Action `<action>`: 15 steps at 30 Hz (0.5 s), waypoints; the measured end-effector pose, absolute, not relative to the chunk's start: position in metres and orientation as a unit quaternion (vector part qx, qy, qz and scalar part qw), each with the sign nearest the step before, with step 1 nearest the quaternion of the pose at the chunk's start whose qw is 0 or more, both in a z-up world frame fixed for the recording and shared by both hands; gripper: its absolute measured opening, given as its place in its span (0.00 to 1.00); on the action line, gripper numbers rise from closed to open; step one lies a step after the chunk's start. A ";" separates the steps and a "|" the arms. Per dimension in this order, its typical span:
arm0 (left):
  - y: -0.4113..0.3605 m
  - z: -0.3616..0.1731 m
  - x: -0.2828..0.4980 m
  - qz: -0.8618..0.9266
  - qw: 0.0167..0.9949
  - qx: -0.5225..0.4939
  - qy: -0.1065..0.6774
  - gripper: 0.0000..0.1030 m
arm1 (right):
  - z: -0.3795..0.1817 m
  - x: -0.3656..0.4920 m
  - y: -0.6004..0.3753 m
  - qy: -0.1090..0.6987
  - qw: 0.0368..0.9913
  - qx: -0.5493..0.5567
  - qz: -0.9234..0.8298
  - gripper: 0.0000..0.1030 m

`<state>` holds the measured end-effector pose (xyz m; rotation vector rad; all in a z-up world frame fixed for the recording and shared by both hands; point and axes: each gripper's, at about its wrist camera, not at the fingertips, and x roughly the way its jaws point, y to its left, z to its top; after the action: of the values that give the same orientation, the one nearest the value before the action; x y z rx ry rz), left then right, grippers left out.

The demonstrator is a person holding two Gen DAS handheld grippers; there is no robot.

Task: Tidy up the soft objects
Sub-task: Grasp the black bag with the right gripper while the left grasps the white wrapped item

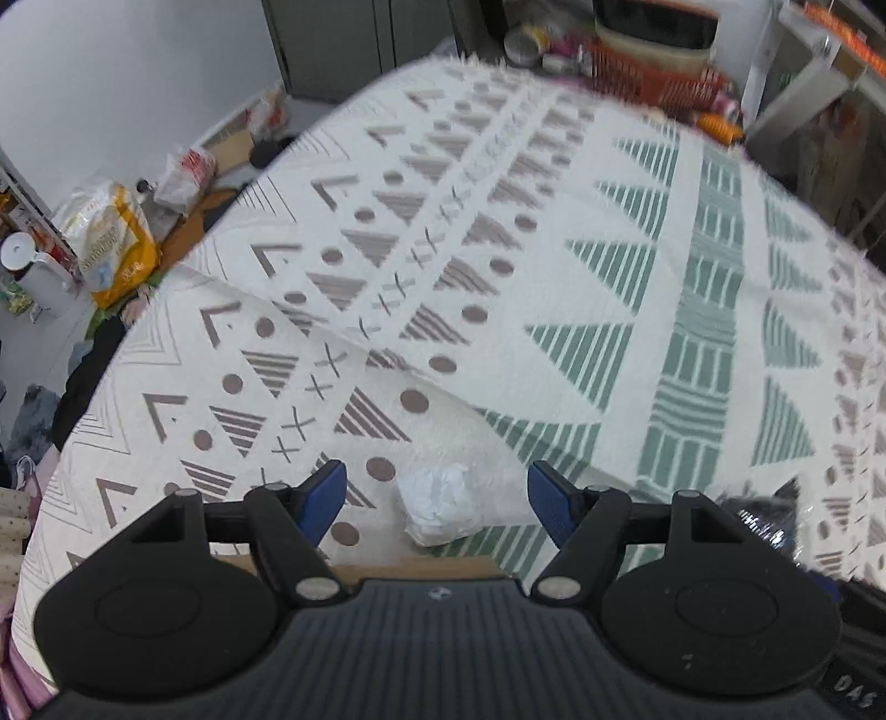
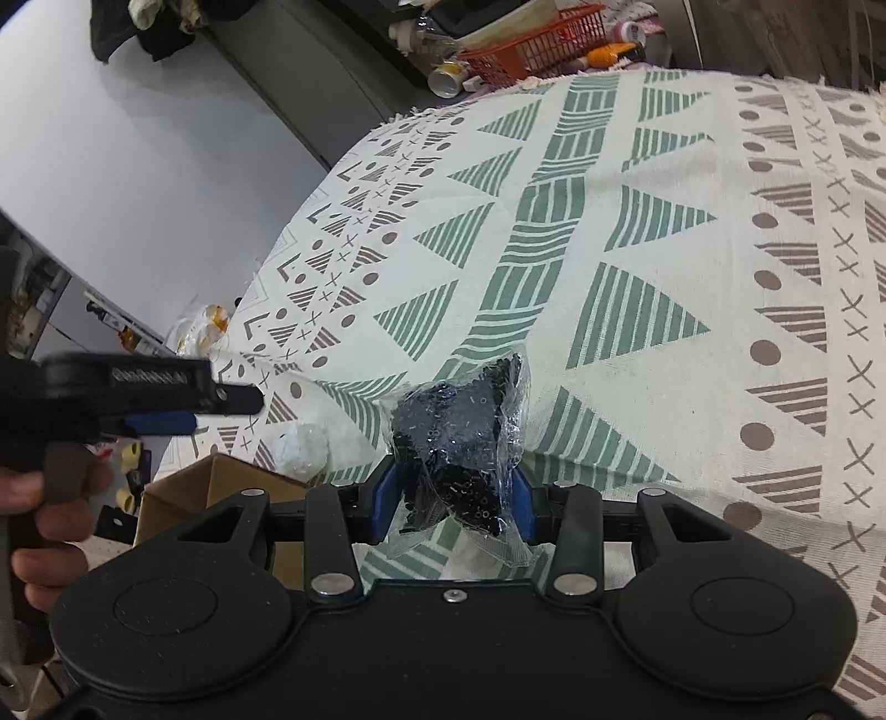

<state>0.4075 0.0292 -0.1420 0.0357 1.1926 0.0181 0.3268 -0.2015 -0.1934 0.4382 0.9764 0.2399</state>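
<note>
My right gripper (image 2: 454,498) is shut on a clear plastic bag of small black pieces (image 2: 459,437), held just above the patterned cloth (image 2: 637,266). A white crumpled soft bundle (image 1: 440,507) lies on the cloth near its front edge, also the white bundle (image 2: 302,446) in the right wrist view. My left gripper (image 1: 437,495) is open, its blue pads either side of the bundle and a little above it. The black bag (image 1: 769,526) shows at the right edge of the left wrist view. In the right wrist view my left gripper (image 2: 177,412) appears from the side at the left, with a hand on its handle.
A brown cardboard box (image 2: 183,498) sits at the cloth's near edge below the bundle. An orange basket (image 2: 531,41) and bottles stand beyond the far edge. Bags and clutter (image 1: 111,238) lie on the floor to the left.
</note>
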 end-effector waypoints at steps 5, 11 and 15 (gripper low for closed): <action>0.038 -0.163 0.427 0.011 0.802 -0.001 0.598 0.67 | -0.201 0.335 -0.199 0.474 0.845 0.218 0.116 0.40; 0.038 -0.183 0.445 0.005 0.774 0.003 0.633 0.67 | -0.210 0.341 -0.194 0.486 0.837 0.223 0.120 0.40; 0.033 -0.196 0.449 -0.009 0.765 0.008 0.644 0.66 | -0.212 0.344 -0.195 0.488 0.835 0.223 0.121 0.40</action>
<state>0.4486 0.0330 -0.1963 0.0176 1.4002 -0.0193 0.3435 -0.1947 -0.2120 0.4730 1.0335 0.2559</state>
